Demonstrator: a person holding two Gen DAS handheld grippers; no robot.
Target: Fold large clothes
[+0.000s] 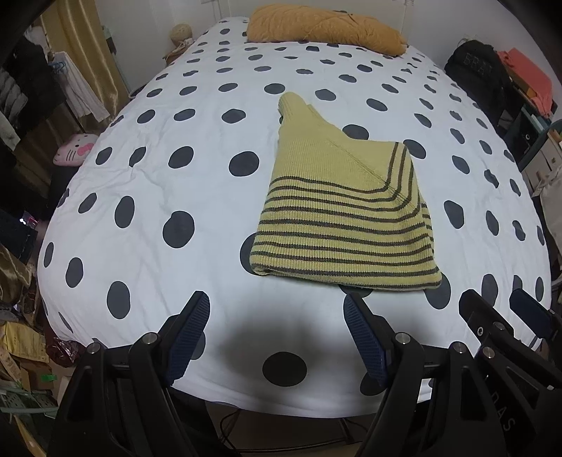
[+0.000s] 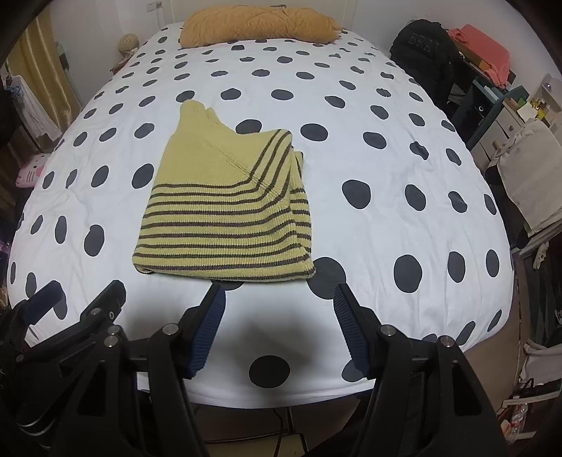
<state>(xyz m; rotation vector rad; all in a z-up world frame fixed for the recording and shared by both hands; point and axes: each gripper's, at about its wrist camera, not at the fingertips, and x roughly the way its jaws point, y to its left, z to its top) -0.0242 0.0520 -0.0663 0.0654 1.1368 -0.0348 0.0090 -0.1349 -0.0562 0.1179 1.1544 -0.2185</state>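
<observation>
A yellow knit sweater with dark stripes [image 1: 337, 211] [image 2: 228, 211] lies folded into a compact bundle on the white bed cover with dark dots [image 1: 158, 168] [image 2: 386, 168]. One plain yellow part sticks out toward the head of the bed. My left gripper [image 1: 275, 302] hovers open over the near edge of the bed, just short of the sweater's near left corner, with nothing between its fingers. My right gripper [image 2: 277, 293] is open too, empty, just short of the sweater's near edge. Each gripper shows at the side of the other's view.
An orange-brown pillow [image 1: 323, 28] [image 2: 256, 21] lies at the head of the bed. A pink plush [image 1: 73, 149] sits off the left edge. A black backpack [image 2: 421, 52], shelves and a beige bag [image 2: 530, 172] crowd the right side. Hanging clothes line the left.
</observation>
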